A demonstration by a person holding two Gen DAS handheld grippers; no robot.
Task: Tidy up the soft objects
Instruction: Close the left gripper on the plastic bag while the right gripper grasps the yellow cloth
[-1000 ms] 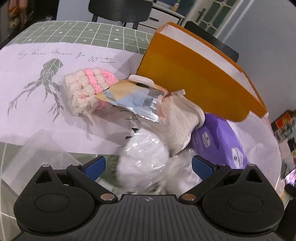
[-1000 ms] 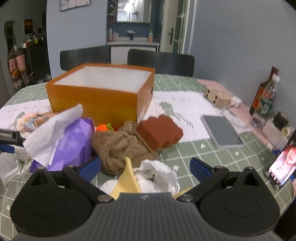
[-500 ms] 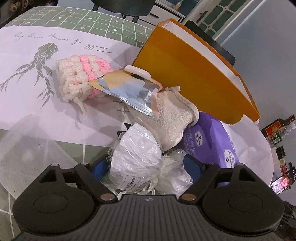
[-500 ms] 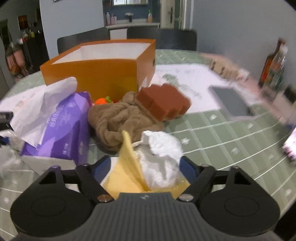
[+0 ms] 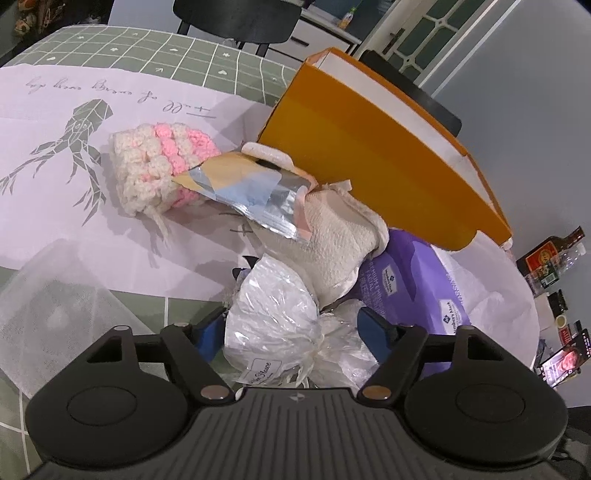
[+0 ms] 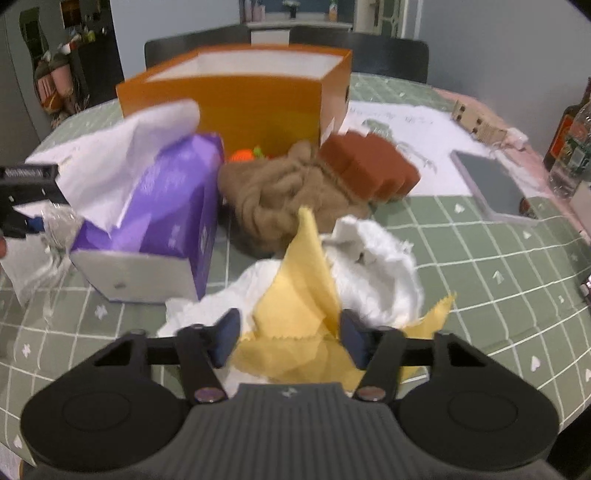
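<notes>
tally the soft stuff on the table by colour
Pink and white: 1, crochet piece
Cream: 1, towel
Brown: 1, knit bundle
Yellow: 1, cloth
White: 1, crumpled cloth
Total: 5

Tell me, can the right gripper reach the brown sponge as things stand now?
Probably not at once: the right gripper straddles the yellow cloth, and the brown towel lies before the sponge.

A grey-blue wall (image 6: 498,33) is seen upper right; dark chairs (image 6: 384,51) are set behind the green-checked table (image 6: 480,258).
</notes>
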